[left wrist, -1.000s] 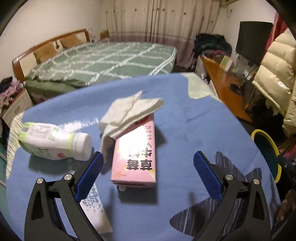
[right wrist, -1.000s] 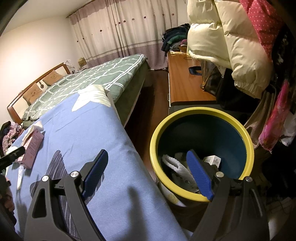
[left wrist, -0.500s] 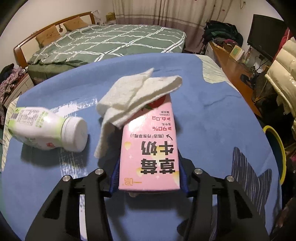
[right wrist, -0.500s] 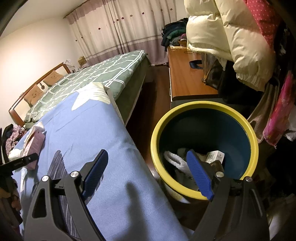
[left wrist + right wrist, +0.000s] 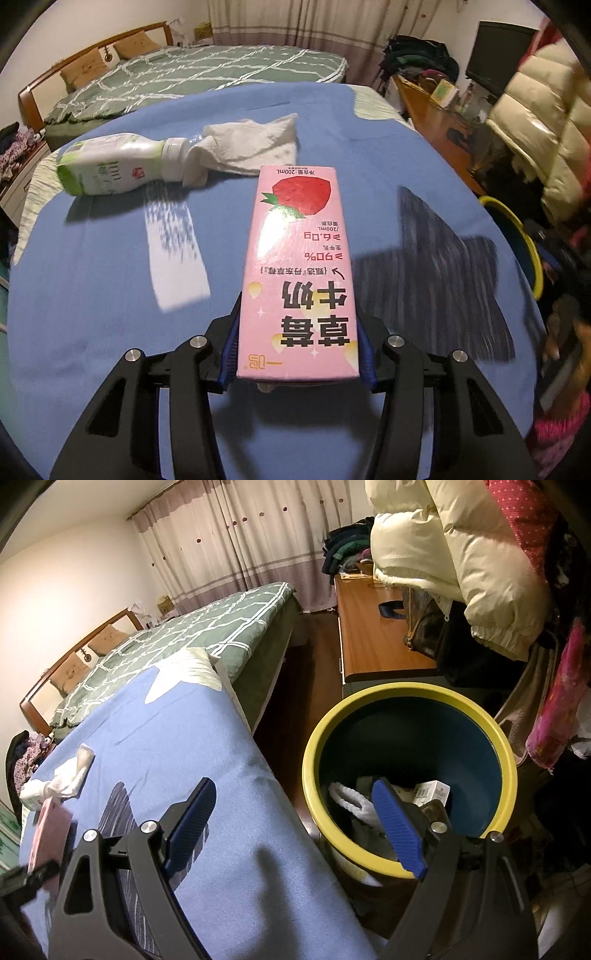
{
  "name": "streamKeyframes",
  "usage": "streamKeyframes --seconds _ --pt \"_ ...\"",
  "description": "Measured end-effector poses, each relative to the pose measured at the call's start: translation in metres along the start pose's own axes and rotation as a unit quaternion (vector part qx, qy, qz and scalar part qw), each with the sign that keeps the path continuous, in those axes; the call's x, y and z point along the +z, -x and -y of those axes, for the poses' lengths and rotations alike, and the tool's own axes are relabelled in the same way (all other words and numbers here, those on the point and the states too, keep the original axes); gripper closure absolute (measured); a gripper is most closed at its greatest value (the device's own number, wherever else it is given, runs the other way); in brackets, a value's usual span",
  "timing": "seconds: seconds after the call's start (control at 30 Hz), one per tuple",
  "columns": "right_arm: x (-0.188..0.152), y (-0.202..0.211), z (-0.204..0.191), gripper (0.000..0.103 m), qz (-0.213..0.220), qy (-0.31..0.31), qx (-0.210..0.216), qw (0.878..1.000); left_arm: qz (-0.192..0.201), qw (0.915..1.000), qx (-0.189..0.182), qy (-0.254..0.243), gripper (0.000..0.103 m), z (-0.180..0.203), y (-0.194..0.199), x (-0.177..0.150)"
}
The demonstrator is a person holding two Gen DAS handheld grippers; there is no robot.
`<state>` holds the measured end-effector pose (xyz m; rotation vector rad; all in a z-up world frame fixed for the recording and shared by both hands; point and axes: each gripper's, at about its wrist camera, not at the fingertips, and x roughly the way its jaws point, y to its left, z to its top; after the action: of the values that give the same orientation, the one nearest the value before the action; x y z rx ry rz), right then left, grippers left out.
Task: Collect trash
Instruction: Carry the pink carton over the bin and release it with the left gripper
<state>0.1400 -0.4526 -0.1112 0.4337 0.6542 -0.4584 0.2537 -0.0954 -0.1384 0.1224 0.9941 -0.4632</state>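
A: Counts?
B: One carton (image 5: 299, 273), one bottle (image 5: 118, 168), one tissue (image 5: 251, 147), one bin (image 5: 406, 775).
A: Carton?
B: Left tongs (image 5: 298, 354) are pinching it above the blue desk (image 5: 92, 277), long axis running away from the camera, strawberry end far. Right tongs (image 5: 291, 830) are spreading, holding nothing, beside the bin.

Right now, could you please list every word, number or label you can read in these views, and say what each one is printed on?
All on the pink carton, which the left gripper holds:
"草莓牛奶"
"≥90%"
"≥6.0g"
"200mL"
"一鸣"
The carton's smaller Chinese lines are too small to read.
White bottle: green label print blurred, unreadable.
Small box in the bin: print too small.
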Motion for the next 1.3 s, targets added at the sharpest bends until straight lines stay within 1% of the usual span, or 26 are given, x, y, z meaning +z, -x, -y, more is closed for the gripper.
streamKeyframes --seconds 0.1,0.23,0.33,0.5,0.57,0.7,0.83,0.93,1.07,1.1,1.23,1.3 --pt "0.0 0.006 0.001 0.021 0.014 -0.001 0.008 1.0 0.011 0.9998 -0.014 -0.007 0.053 0.009 0.022 -0.015" --pt "0.002 0.016 0.005 0.021 0.021 0.015 0.014 1.0 0.011 0.9992 -0.031 -0.024 0.053 0.027 0.034 -0.021" --pt "0.006 0.026 0.013 0.021 0.033 0.025 0.008 0.999 0.01 0.9982 -0.043 -0.041 0.053 0.049 0.035 -0.014" --pt "0.011 0.042 0.037 0.021 0.04 0.032 -0.004 0.999 0.015 0.9945 -0.07 -0.076 0.053 0.099 0.027 0.009" --pt "0.011 0.047 0.049 0.021 0.041 0.029 -0.009 0.999 0.015 0.9928 -0.08 -0.088 0.053 0.119 0.02 0.019" --pt "0.008 0.058 0.076 0.021 0.039 0.019 -0.019 0.999 0.012 0.9869 -0.106 -0.121 0.053 0.174 0.004 0.04" --pt "0.0 0.067 0.1 0.021 0.038 0.015 -0.037 0.998 0.008 0.9818 -0.122 -0.145 0.053 0.224 -0.016 0.057" --pt "-0.006 0.072 0.116 0.021 0.033 0.007 -0.045 0.998 -0.003 0.9783 -0.133 -0.159 0.053 0.259 -0.036 0.068" --pt "-0.014 0.078 0.135 0.021 0.031 -0.007 -0.056 0.998 -0.019 0.975 -0.132 -0.178 0.053 0.299 -0.064 0.077" --pt "-0.015 0.079 0.139 0.021 0.03 -0.01 -0.057 0.998 -0.029 0.9741 -0.133 -0.181 0.053 0.31 -0.074 0.079" --pt "-0.016 0.081 0.146 0.021 0.031 -0.016 -0.059 0.998 -0.049 0.9723 -0.137 -0.182 0.053 0.334 -0.097 0.083" --pt "-0.016 0.082 0.147 0.021 0.033 -0.016 -0.062 0.997 -0.049 0.9718 -0.134 -0.188 0.053 0.345 -0.104 0.084"
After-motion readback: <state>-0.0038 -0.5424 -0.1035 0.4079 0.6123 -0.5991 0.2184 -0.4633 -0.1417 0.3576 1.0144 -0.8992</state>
